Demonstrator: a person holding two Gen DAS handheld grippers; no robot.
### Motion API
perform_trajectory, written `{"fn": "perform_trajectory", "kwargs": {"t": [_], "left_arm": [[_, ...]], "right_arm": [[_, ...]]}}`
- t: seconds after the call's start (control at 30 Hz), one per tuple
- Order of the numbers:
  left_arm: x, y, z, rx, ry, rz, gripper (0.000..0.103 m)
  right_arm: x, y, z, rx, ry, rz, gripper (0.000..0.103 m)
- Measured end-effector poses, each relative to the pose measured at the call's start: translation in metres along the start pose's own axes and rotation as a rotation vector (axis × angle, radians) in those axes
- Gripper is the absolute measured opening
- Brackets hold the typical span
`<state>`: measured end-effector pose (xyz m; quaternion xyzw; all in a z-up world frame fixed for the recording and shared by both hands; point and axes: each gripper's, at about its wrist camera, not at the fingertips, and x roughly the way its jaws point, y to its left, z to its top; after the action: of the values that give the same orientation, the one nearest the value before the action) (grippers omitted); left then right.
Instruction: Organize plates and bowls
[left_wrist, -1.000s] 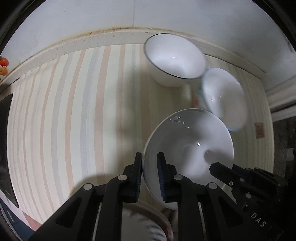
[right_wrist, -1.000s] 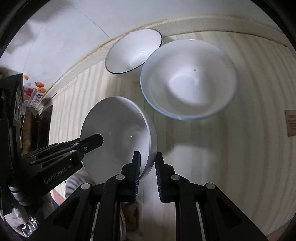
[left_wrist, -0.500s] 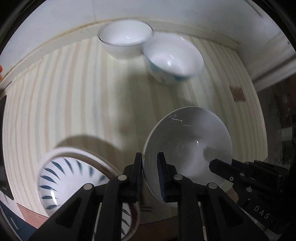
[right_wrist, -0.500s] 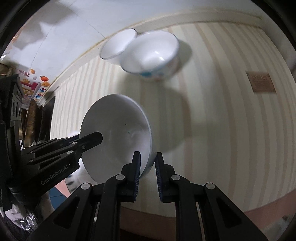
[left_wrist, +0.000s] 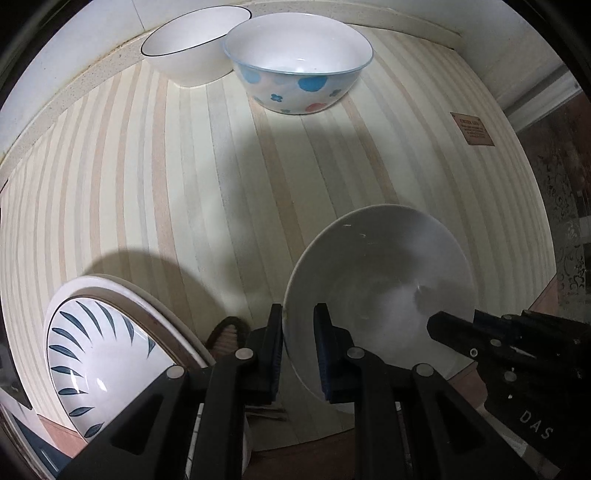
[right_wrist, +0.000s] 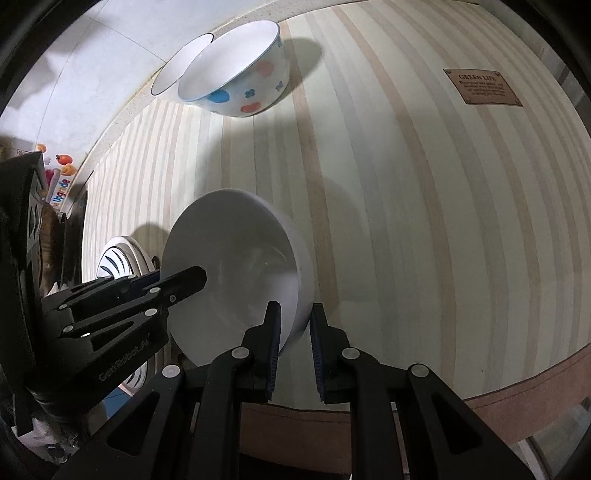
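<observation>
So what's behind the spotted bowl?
A white bowl with a dark rim stands right behind the spotted bowl, by the wall. The spotted bowl covers part of its side, so whether they touch cannot be told.

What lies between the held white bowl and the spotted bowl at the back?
Only bare striped tabletop, seen in both wrist views. The white bowl and spotted bowl have nothing between them.

Left wrist view: you look down along your left gripper (left_wrist: 298, 325) from the worktop's (left_wrist: 184, 177) near edge toward its far edge, close in. Right wrist view: same direction, from further right. Shared by both: white bowl (left_wrist: 380, 291) (right_wrist: 236, 266), spotted bowl (left_wrist: 299, 66) (right_wrist: 236, 77), leaf-pattern plate (left_wrist: 96, 354) (right_wrist: 118, 254).
</observation>
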<state>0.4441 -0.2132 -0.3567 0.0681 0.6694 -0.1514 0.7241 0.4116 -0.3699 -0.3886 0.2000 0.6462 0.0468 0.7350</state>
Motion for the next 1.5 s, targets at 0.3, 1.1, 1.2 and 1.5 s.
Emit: {"fn": "perform_trajectory", "kwargs": {"t": [0.3, 1.1, 1.2, 1.5], "left_arm": [[0.004, -0.017, -0.002, 0.008, -0.004, 0.009, 0.014], [-0.024, 0.049, 0.151, -0.185, -0.107, -0.020, 0.026], [-0.006, 0.049, 0.169, -0.191, -0.076, -0.031, 0.026], [0.010, 0.041, 0.176, -0.146, -0.090, -0.011, 0.015]], "right_arm": [[0.005, 0.003, 0.001, -0.003, 0.029, -0.013, 0.018], [-0.040, 0.000, 0.158, 0.040, -0.156, 0.075, 0.046], [-0.015, 0.000, 0.194, 0.082, -0.134, 0.071, 0.046], [0.024, 0.012, 0.225, 0.065, -0.094, 0.018, 0.012]]}}
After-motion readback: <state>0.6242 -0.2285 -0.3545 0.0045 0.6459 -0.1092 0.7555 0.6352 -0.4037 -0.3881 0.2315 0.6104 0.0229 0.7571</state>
